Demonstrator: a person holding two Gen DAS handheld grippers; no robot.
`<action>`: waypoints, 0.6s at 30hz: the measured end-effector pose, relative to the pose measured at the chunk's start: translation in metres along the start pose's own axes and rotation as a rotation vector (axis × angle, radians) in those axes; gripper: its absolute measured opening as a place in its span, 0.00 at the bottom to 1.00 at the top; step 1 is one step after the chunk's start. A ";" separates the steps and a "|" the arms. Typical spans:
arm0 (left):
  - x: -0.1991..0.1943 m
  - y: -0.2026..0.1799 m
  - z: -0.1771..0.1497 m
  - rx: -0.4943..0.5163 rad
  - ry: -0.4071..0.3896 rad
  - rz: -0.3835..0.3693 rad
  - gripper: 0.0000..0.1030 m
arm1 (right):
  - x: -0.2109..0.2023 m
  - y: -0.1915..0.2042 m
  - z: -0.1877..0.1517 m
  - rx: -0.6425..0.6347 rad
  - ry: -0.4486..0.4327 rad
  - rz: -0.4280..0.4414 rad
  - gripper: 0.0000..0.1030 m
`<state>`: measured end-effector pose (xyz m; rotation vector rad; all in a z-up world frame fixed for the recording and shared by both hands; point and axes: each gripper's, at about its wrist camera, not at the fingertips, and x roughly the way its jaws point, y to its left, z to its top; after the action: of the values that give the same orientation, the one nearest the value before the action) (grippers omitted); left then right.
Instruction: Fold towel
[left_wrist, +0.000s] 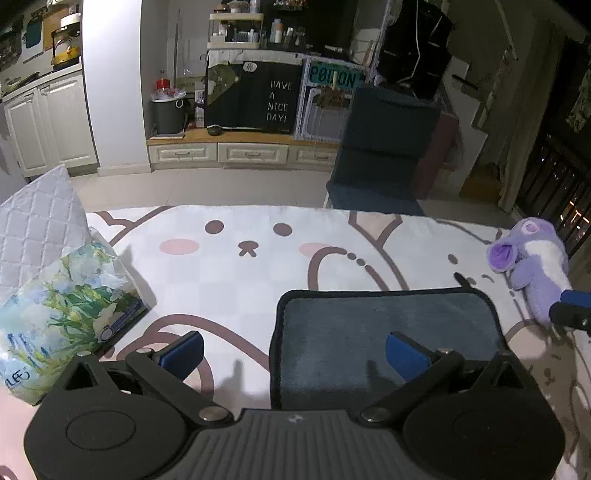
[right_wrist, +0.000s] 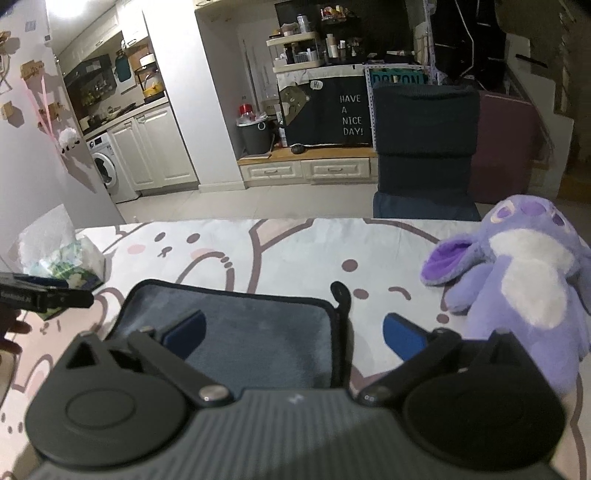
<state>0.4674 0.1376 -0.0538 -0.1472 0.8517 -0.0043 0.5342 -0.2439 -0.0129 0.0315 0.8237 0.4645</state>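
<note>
The grey towel (left_wrist: 388, 332) is lying flat on the bench (left_wrist: 240, 288), beside the purple plush (right_wrist: 517, 280). Both the left tool (left_wrist: 293, 354) and right tool (right_wrist: 293, 332) are hanging open, empty. Risk: the right one is straddling the towel's plush-side edge, so closing could snag the tablecloth or brush the plush.

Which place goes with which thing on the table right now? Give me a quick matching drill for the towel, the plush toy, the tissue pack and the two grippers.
Things:
1. grey towel
2. purple plush toy
3. tissue pack
4. left gripper

Places or states:
A. far left side of the table
B. open, straddling the towel's left edge
C. flat on the table, between the two grippers
D. lying at the right end of the table

Pairs: 1-C, 2-D, 3-A, 4-B. The right gripper is likewise open, over the towel's right edge.
</note>
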 end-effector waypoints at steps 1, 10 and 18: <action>-0.003 -0.001 0.000 -0.003 -0.006 -0.001 1.00 | -0.002 0.001 0.000 0.003 0.001 -0.002 1.00; -0.034 -0.016 -0.006 0.006 -0.039 0.003 1.00 | -0.023 0.009 -0.008 -0.011 0.002 -0.023 1.00; -0.064 -0.029 -0.016 0.012 -0.068 -0.011 1.00 | -0.052 0.018 -0.014 -0.018 -0.025 -0.021 1.00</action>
<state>0.4149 0.1108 -0.0121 -0.1398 0.7825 -0.0149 0.4866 -0.2514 0.0178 0.0114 0.7940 0.4507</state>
